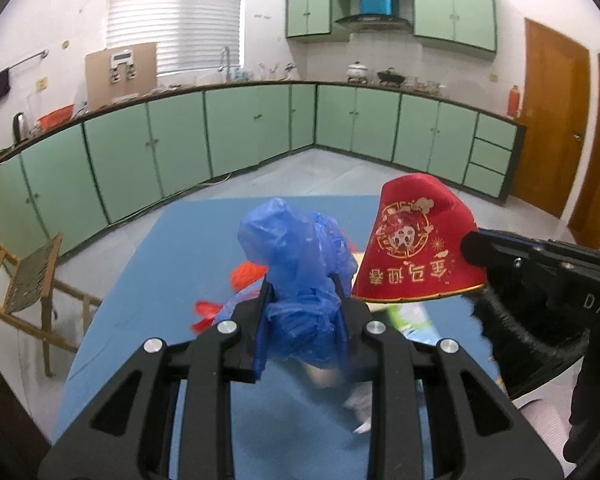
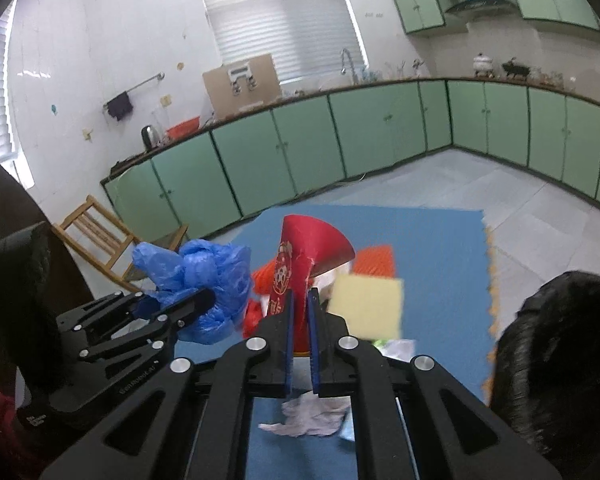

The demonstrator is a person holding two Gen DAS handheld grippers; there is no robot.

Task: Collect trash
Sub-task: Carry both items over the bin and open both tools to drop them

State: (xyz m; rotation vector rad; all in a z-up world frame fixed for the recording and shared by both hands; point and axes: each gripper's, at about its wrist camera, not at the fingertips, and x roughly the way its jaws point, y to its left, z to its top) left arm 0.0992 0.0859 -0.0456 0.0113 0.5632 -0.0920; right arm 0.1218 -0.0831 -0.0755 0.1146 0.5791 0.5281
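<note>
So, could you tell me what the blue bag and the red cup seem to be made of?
The blue bag, clamped in the left tool, looks like thin plastic film: it is crumpled, glossy and slightly see-through. The red cup, pinched in the right tool, looks like coated paper: a stiff wall, flattened and creased, with a gold print and a gold rim. A plastic lining cannot be ruled out.

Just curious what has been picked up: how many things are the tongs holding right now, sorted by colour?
Blue: 1, the bag, in the left tongs
Red: 1, the cup, in the right tongs
Total: 2
</note>
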